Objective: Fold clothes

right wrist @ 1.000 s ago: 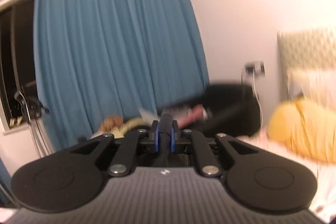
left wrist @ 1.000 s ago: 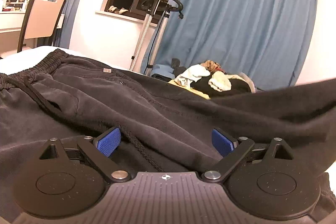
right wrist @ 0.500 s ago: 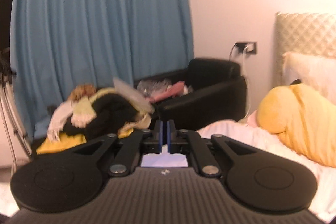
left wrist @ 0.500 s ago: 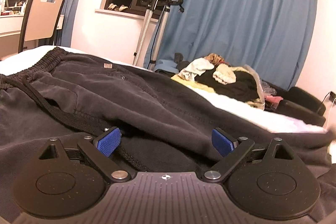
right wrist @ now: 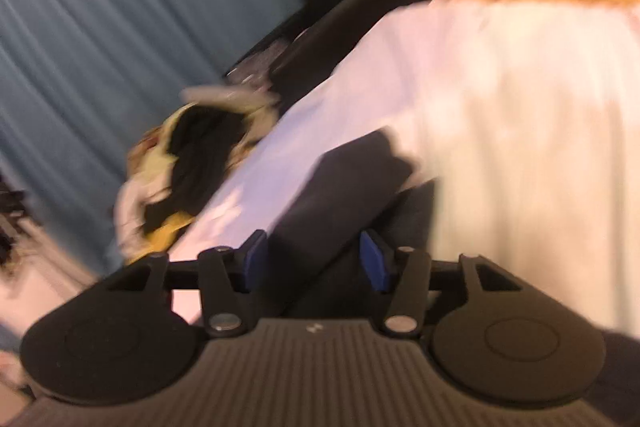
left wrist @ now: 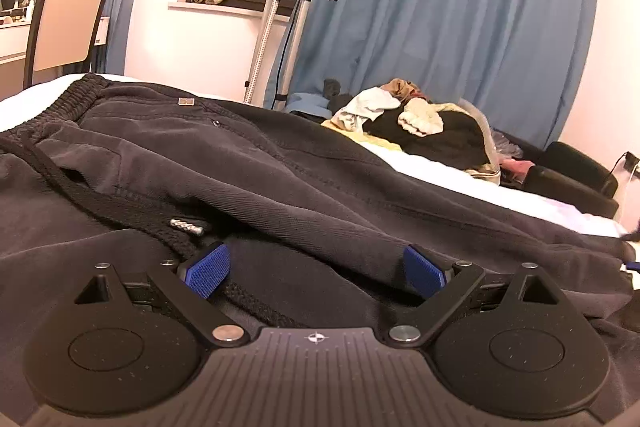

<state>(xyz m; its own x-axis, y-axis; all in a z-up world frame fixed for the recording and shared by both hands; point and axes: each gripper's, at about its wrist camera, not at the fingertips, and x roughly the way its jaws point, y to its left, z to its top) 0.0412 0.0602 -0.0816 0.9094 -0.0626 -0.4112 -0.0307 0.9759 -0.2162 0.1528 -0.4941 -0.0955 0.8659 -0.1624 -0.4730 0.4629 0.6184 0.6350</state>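
The dark trousers (left wrist: 248, 163) lay spread across the bed (left wrist: 460, 179), waistband toward the chair (left wrist: 66, 23), legs running off to the right. The left gripper (left wrist: 316, 267) sat low right over them, jaws spread wide, blue pads clear of the cloth, the drawstring (left wrist: 120, 215) trailing past its left pad. On the blurred right view, the right gripper (right wrist: 316, 259) was opening, with a dark trouser end (right wrist: 352, 183) lying between its pads, beside the white sheet
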